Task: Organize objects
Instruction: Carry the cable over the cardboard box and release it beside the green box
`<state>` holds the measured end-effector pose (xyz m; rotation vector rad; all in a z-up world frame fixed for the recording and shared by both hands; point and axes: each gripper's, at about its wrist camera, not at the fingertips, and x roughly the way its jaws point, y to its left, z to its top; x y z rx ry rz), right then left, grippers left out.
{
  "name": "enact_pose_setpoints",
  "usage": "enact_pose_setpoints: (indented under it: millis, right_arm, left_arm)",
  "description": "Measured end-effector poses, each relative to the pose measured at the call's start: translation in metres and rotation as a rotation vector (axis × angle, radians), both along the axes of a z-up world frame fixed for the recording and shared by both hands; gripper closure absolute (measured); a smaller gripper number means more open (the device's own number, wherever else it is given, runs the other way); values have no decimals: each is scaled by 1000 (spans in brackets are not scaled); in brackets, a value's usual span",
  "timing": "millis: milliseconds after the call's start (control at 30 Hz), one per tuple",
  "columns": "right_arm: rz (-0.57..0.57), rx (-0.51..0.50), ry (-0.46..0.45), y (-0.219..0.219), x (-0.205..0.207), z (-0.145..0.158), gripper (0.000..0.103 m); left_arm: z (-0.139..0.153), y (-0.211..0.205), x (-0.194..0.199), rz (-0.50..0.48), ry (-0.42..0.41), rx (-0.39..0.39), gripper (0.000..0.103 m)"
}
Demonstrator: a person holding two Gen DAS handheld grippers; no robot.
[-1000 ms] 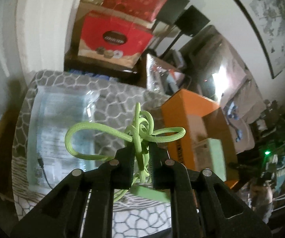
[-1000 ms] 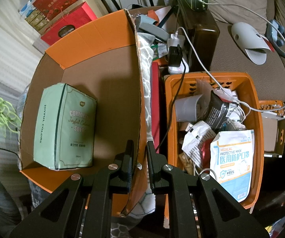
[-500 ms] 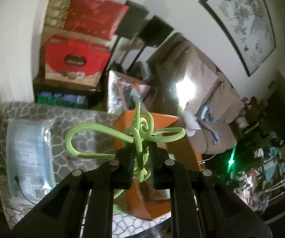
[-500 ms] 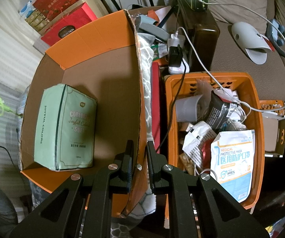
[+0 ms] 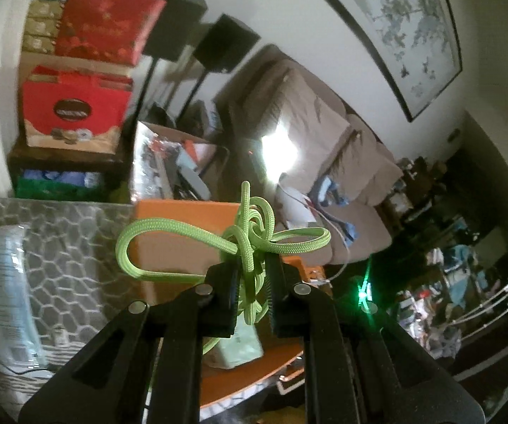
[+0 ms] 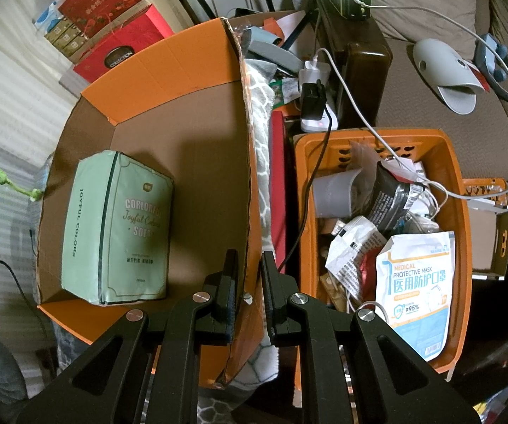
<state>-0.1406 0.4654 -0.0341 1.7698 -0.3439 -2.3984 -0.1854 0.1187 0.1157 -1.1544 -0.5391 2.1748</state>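
A tangle of lime-green cord [image 5: 243, 236] is riding in the left gripper [image 5: 252, 291], whose jaws are clamping the knotted middle while loose loops are fanning out to either side above the orange cardboard box [image 6: 169, 53]. In the right wrist view the cord is showing only as a green strand at the box's left edge, just outside its wall. The right gripper [image 6: 248, 295] is closing its jaws on the box's right-hand wall, seemingly steadying it. Inside the box, a mint-green tissue pack [image 6: 116, 226] is lying flat against the left side; an orange plastic basket [image 6: 455, 212] full of packets is standing just right of the box. The cord is looking light, limp and braided, so it should be drooping and snagging rather than slipping; the knot, where the strands are bunching, appears the surest place to hold, since a single loop would likely be pulling free.
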Motion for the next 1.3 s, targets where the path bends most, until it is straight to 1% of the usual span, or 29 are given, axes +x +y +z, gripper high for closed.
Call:
enact_pose_setpoints:
  millis: [200, 433, 567, 667, 867, 933, 1000, 1133, 1267, 1300]
  right_arm:
    - [-1, -1, 0, 0, 0, 0, 91]
    - [-4, -4, 0, 0, -1, -1, 91]
    - [-7, -6, 0, -1, -2, -2, 91]
    - [-7, -7, 0, -1, -2, -2, 91]
    - [-8, -8, 0, -1, -2, -3, 91]
    - [-7, -7, 0, -1, -3, -3, 91]
    - [-8, -10, 0, -2, -3, -4, 91]
    - [-8, -9, 0, -1, -3, -4, 90]
    - [-8, -10, 0, 0, -3, -4, 90]
    - [-8, -10, 0, 0, -3, -4, 90]
  left_arm:
    - [-7, 39, -3, -59, -26, 30, 91]
    - [-13, 75, -8, -84, -51, 77, 91]
    - [-18, 98, -9, -117, -58, 94, 91]
    - [-27, 114, -9, -136, -73, 84, 91]
    - [-51, 129, -12, -144, -105, 56, 91]
    - [-61, 134, -14, -158, -127, 42, 91]
    - [-74, 138, -18, -155, -164, 9, 91]
    - [-94, 144, -21, -143, -208, -62, 90]
    - [-110, 143, -24, -136, -239, -95, 82]
    - [-111, 143, -25, -138, -241, -102, 82]
